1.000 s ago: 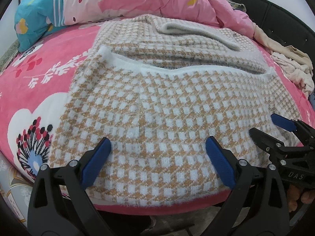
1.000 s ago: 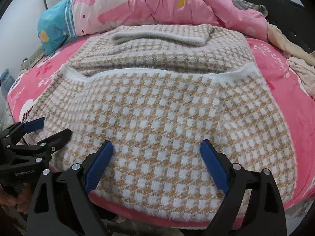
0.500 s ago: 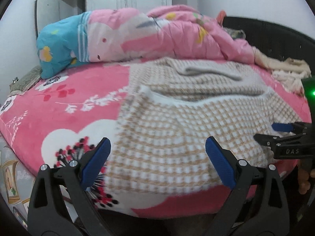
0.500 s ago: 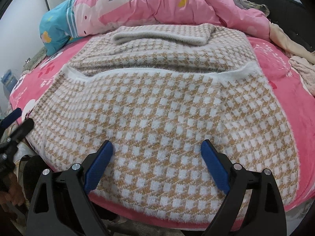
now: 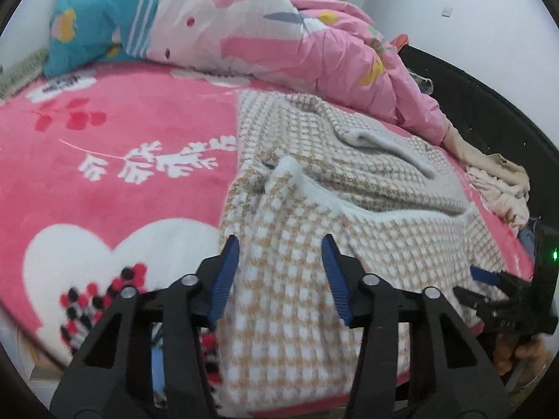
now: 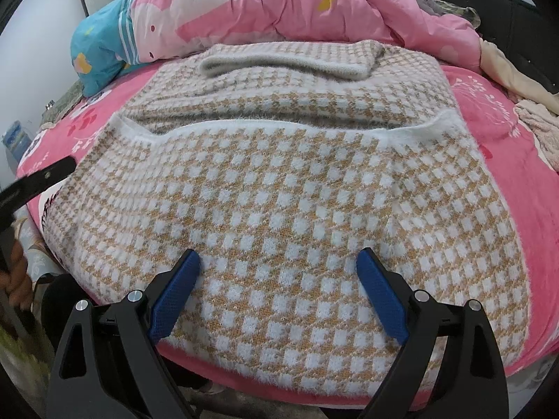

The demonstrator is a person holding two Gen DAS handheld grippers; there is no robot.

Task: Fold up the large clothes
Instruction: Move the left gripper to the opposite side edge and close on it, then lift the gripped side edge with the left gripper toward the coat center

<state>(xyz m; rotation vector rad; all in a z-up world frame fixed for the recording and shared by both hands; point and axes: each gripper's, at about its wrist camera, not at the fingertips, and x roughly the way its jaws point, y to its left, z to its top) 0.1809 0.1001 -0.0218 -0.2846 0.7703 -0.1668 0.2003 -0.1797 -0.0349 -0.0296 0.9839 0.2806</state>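
A tan-and-white checked sweater (image 5: 367, 230) lies on the pink bed, its near part folded up over the body (image 6: 279, 181). My left gripper (image 5: 279, 272) is at the sweater's left edge. Its jaws are closing with the edge fabric between the blue pads, and I see no firm pinch. In the right wrist view one of its black fingers (image 6: 38, 179) shows at the far left. My right gripper (image 6: 279, 289) hangs open over the sweater's near edge with nothing gripped, and it also shows in the left wrist view as the right gripper (image 5: 489, 289) at the far right.
The pink flowered blanket (image 5: 122, 192) covers the bed. A pink and teal duvet (image 5: 279, 35) is heaped at the far side. Loose pale clothes (image 5: 503, 188) lie at the right by a black headboard (image 5: 489, 111). A hand (image 5: 527, 349) holds the right gripper.
My left gripper has swung left from the sweater's middle to its left edge, and its jaws have narrowed. The right gripper has stayed put and open.
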